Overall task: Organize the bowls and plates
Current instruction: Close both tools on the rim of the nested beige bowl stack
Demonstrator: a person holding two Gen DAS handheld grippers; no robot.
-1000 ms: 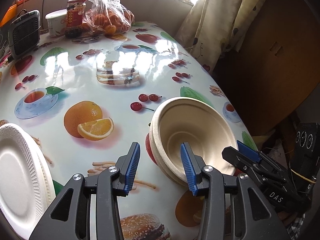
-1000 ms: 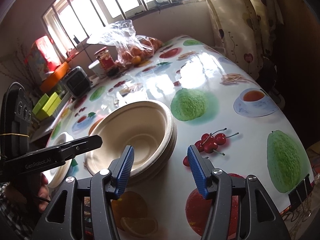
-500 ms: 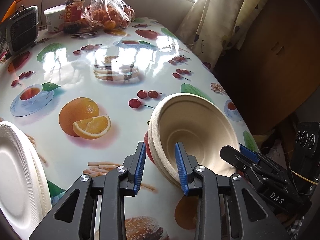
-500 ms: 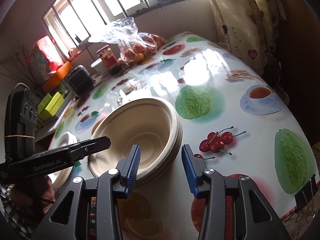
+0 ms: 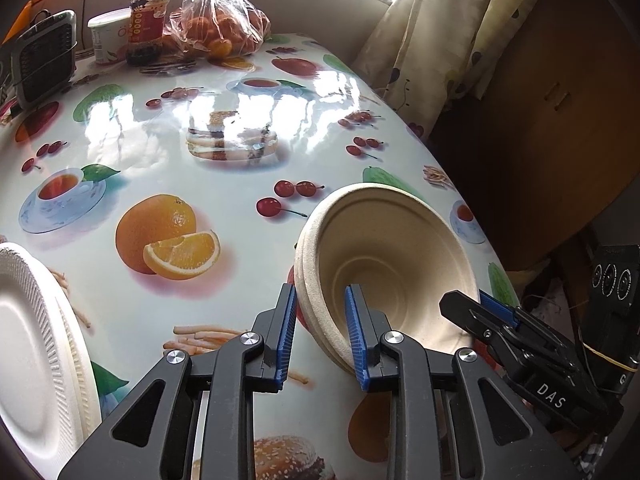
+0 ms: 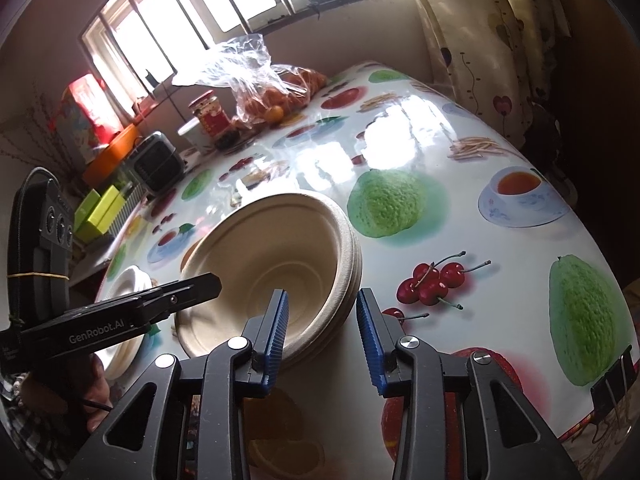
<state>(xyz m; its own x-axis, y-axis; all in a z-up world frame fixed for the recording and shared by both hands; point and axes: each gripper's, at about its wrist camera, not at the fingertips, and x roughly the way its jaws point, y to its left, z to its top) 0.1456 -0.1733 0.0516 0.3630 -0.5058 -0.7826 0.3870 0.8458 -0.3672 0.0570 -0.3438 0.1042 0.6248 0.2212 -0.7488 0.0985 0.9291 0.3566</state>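
A stack of beige paper bowls [image 5: 384, 264] sits near the table's right edge; it also shows in the right wrist view [image 6: 276, 272]. My left gripper [image 5: 322, 334] straddles the stack's near-left rim, one pad outside, one inside, with a gap still showing. My right gripper [image 6: 322, 336] straddles the rim on the other side, also partly open. A stack of white foam plates [image 5: 36, 344] lies at the left edge, seen small in the right wrist view [image 6: 128, 284].
The fruit-print tablecloth [image 5: 168, 152] covers the table. At the far end stand a bag of oranges [image 5: 216, 28], a red jar [image 5: 146, 24], a white tub [image 5: 106, 38] and a small heater [image 5: 44, 60]. A curtain [image 5: 432, 36] hangs right.
Both grippers have narrowed and moved forward onto the bowl stack's rim, one from each side. The bowls and plates have not moved.
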